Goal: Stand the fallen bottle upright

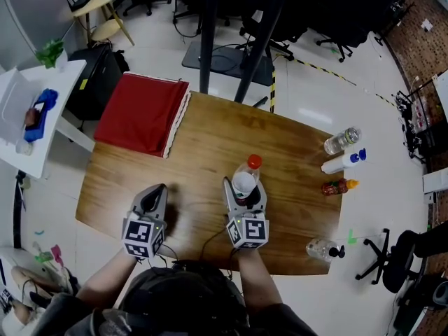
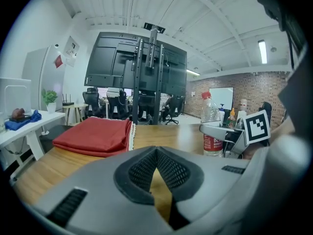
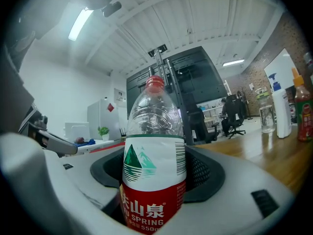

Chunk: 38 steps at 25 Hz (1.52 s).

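Note:
A clear water bottle [image 1: 246, 177] with a red cap and a red-and-white label stands upright near the middle of the wooden table [image 1: 203, 145]. My right gripper [image 1: 243, 194] is shut on its lower body, with one pad on each side of the label. In the right gripper view the bottle [image 3: 152, 131] fills the gap between the jaws. My left gripper [image 1: 155, 191] rests low over the table to the bottle's left, shut and empty. Its pad tips meet in the left gripper view [image 2: 156, 153], which also shows the bottle [image 2: 211, 126] at the right.
A folded red cloth [image 1: 142, 112] lies on the table's far left corner. At the right edge stand a clear bottle [image 1: 341, 140], a white spray bottle [image 1: 343, 162] and a small sauce bottle [image 1: 337, 186]. Another clear bottle [image 1: 323, 249] lies at the front right corner.

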Motion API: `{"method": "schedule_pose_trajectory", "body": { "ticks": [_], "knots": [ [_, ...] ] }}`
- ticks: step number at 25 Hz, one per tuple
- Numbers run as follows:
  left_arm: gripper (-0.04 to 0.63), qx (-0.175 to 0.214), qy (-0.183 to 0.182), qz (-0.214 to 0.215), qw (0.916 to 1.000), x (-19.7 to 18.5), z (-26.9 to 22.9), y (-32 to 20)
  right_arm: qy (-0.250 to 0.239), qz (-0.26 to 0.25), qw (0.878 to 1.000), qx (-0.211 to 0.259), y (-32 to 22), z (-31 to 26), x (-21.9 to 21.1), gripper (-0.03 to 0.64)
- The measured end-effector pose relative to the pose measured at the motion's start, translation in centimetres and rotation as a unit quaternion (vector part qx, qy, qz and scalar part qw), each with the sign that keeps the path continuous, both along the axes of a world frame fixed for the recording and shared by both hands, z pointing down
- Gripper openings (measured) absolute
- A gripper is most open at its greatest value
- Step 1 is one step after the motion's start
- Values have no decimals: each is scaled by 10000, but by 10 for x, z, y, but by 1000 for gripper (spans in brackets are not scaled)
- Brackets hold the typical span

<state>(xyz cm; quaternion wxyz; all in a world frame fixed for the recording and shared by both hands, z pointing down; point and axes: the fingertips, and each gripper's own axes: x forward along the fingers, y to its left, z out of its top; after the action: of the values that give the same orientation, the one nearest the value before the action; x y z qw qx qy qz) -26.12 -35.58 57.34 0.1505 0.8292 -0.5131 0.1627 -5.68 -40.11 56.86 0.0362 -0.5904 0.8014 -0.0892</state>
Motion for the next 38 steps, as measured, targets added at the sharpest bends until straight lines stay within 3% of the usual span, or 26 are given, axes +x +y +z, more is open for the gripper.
{"method": "schedule_pose_trajectory", "body": {
  "ticks": [7, 11, 14, 20, 24, 27, 38],
  "knots": [
    [18, -19, 51, 48, 10000, 2, 6, -1, 382, -161, 9991, 68, 10, 2, -11, 331],
    [18, 1, 104, 77, 9999, 2, 5, 0, 287, -128, 9995, -27, 18, 5, -14, 335],
    [18, 26, 141, 93, 9999, 1, 3, 1, 257, -147, 9995, -139, 28, 10, -16, 407],
    [18, 14, 143, 140, 9998, 3, 3, 6, 450, -280, 9983, -242, 40, 14, -22, 407],
    [18, 25, 178, 158, 9997, 3, 1, 9, 414, -453, 9972, -424, 44, 21, -27, 501],
    [18, -4, 197, 173, 9997, 2, -2, 14, 439, -511, 9967, -452, 53, 19, -30, 531],
    [18, 233, 273, 180, 9992, -9, -26, 47, 674, -349, 9970, -182, 105, -17, -25, 548]
  ]
}}
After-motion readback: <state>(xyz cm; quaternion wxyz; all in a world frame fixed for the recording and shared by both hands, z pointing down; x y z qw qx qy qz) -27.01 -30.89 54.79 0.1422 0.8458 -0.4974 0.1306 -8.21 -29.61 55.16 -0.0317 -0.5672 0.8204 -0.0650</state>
